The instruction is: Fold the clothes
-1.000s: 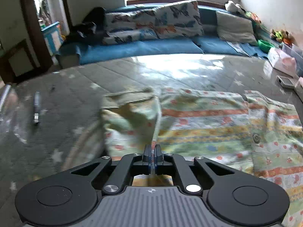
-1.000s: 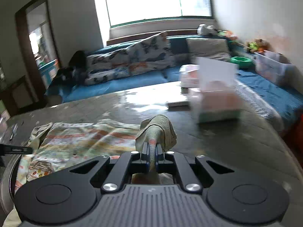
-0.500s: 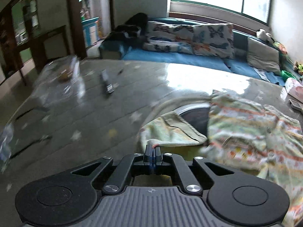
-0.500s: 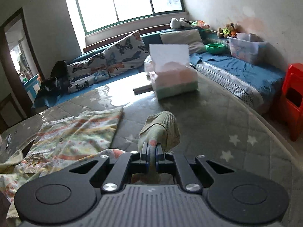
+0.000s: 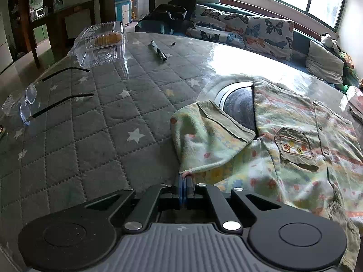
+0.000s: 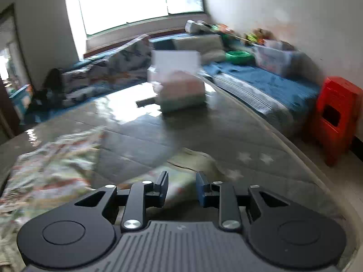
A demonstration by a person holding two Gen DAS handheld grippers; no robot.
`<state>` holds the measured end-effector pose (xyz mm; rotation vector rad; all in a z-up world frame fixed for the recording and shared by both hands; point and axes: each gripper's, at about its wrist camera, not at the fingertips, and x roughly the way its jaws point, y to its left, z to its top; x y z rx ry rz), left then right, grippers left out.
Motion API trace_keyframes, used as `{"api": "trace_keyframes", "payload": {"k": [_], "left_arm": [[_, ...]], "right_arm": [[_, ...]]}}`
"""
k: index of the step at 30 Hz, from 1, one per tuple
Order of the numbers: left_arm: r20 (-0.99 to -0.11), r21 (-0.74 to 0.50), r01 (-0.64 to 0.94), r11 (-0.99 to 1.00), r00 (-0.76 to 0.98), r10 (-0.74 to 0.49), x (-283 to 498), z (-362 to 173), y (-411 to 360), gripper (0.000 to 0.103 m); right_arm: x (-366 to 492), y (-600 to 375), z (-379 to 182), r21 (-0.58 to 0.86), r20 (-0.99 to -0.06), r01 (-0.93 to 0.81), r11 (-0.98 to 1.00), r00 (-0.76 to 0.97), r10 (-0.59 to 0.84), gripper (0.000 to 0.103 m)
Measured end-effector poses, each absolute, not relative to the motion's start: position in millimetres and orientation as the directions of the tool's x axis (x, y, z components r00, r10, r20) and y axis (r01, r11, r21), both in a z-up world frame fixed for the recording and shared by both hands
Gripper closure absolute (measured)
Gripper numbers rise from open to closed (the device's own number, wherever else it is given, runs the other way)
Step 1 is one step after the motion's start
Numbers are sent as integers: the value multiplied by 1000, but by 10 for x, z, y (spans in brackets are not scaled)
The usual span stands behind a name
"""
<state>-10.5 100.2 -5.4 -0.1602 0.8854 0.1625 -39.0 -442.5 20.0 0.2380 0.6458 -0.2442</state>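
The left gripper (image 5: pixel 184 178) has its jaws pinched on the hem of a pale floral button-up shirt with a chest pocket (image 5: pixel 292 136), which lies spread on the grey star-quilted bench (image 5: pixel 95 122). The right gripper (image 6: pixel 181 187) hangs with jaws wide apart, the shirt's cloth (image 6: pixel 181 179) lying loose between and just ahead of them.

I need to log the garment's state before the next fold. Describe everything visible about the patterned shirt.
The shirt is a soft, light cotton-looking garment in pale green and cream with orange and yellow prints and stripes. It has a button placket and an olive-trimmed chest pocket. It lies mostly flat, front up, on the grey quilted star-print table cover. Its sleeve, with an olive cuff, is lifted and pinched at its edge by the left hand-held gripper. The right hand-held gripper is open above blurred fabric.
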Motion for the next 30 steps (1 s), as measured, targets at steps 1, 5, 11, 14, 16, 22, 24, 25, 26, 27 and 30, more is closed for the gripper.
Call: {"api": "trace_keyframes", "payload": {"k": [1, 5, 11, 14, 16, 22, 24, 25, 26, 27, 30], "left_arm": [[-780, -69, -206, 976, 621, 76, -104, -53, 997, 101], [-781, -69, -209, 976, 619, 77, -97, -48, 987, 98], [-787, -80, -218, 973, 613, 73, -94, -85, 1041, 97], [-792, -80, -221, 972, 607, 73, -74, -117, 1049, 97], [-792, -80, -220, 972, 606, 72, -68, -126, 1045, 97], [-793, -97, -224, 970, 606, 61, -65, -141, 1084, 96], [-793, -98, -223, 970, 606, 60, -67, -141, 1084, 96], [-793, -97, -223, 970, 606, 60, -68, -140, 1083, 96], [-793, -97, -222, 970, 606, 60, -70, -139, 1081, 95], [-793, -96, -222, 970, 606, 61, -71, -138, 1078, 95], [-793, -95, -225, 970, 607, 63, -73, -137, 1070, 95]], "right_arm": [[-372, -4338, 230, 140, -611, 263, 955, 781, -126, 64], [-199, -3962, 230, 91, -609, 152, 984, 791, -66, 59], [8, -3713, 34, 30, -668, 118, 993, 741, -67, 55], [-41, -3680, -81, -43, -692, 144, 989, 710, -133, 54], [-121, -3732, -121, -69, -700, 187, 980, 690, -181, 54], [-453, -3949, -98, -71, -690, 314, 947, 670, -274, 54], [-570, -4020, -76, -66, -681, 352, 934, 668, -300, 54], [-628, -4055, -65, -63, -677, 370, 927, 666, -313, 54], [-687, -4090, -55, -61, -673, 389, 919, 664, -325, 54], [-745, -4125, -44, -58, -669, 407, 911, 662, -338, 54], [-755, -4155, -5, -42, -660, 417, 908, 670, -339, 54]]}}
